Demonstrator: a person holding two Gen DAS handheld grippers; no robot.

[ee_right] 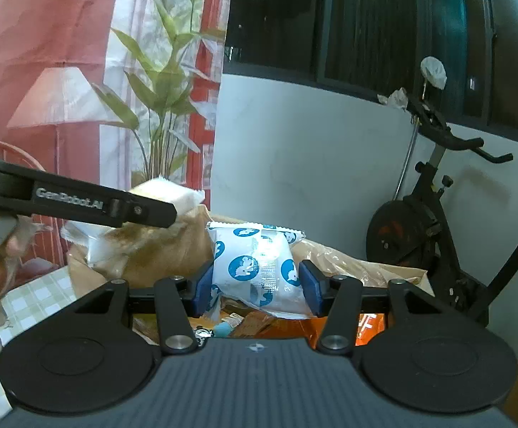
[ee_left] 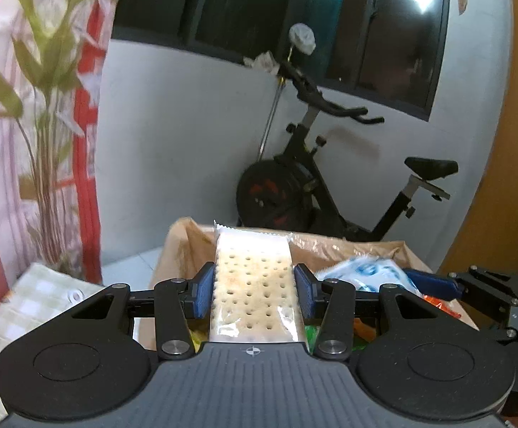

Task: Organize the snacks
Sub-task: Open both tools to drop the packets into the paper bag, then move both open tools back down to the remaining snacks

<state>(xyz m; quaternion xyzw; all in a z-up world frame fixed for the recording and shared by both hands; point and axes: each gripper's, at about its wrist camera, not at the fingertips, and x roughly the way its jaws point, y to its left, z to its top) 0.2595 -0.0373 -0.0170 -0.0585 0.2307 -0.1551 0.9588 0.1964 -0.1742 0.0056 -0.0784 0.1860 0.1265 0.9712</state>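
Note:
My left gripper (ee_left: 254,290) is shut on a clear-wrapped cracker pack (ee_left: 253,285) and holds it above a brown cardboard box (ee_left: 177,249) lined with plastic. My right gripper (ee_right: 255,285) is shut on a white packet with blue round prints (ee_right: 257,267), also above the box (ee_right: 144,260). In the right wrist view the left gripper's arm (ee_right: 80,199) crosses at the left with the cracker pack (ee_right: 173,196) at its tip. In the left wrist view the blue-print packet (ee_left: 365,274) and the right gripper's finger (ee_left: 433,281) show at the right.
The box holds more snacks, orange (ee_right: 365,328) and green (ee_left: 310,335) wrappers among them. It stands on a green-checked tablecloth (ee_left: 27,306). An exercise bike (ee_left: 330,185) stands behind by a white wall. A plant (ee_right: 166,82) and a red-and-white curtain are at the left.

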